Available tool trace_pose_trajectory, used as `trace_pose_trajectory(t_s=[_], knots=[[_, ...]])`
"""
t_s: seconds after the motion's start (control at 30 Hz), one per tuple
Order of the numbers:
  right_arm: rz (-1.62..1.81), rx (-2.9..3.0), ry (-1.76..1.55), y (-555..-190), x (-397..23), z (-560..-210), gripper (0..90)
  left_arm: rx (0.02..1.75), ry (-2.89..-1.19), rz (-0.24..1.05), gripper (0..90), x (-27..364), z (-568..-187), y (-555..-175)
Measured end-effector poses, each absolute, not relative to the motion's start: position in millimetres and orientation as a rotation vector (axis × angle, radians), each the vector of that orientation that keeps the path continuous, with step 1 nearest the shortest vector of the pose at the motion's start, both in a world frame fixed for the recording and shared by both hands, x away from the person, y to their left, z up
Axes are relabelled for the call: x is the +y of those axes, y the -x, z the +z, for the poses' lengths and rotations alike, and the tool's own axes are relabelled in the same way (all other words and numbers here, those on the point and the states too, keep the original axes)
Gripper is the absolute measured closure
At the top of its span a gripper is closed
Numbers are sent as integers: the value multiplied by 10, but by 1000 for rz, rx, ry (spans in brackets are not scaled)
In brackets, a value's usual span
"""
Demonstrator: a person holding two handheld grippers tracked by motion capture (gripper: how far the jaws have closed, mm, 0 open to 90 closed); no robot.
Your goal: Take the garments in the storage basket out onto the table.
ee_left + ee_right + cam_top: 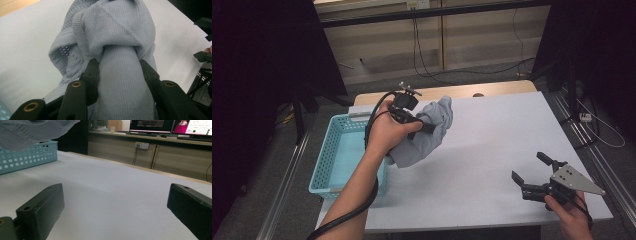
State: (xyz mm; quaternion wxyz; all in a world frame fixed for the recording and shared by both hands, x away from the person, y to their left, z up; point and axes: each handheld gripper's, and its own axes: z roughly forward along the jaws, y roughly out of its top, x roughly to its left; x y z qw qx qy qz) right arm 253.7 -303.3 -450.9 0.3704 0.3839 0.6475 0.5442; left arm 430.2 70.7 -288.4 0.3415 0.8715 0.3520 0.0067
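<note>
Jaws of the left gripper (424, 125) are clamping a bunched fold of the grey sweater (117, 45) — it is hanging lifted off the white table (492, 145), at about 9 o'clock, just right of the blue basket (329, 160). Right gripper (528, 170) is sitting at 4 o'clock — jaws wide apart, holding nothing.

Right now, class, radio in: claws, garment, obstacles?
Left claw shut on grey knit garment, lifted. Right claw open, empty. Basket beside it, nothing blocking.
</note>
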Motion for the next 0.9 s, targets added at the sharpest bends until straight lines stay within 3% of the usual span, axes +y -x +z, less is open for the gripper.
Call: trace_pose_trajectory(t_s=[0.9], knots=[[1397, 1669, -981, -2541, -3028, -4513, 7, 844, -2263, -2, 586, 470, -3262, -4230]])
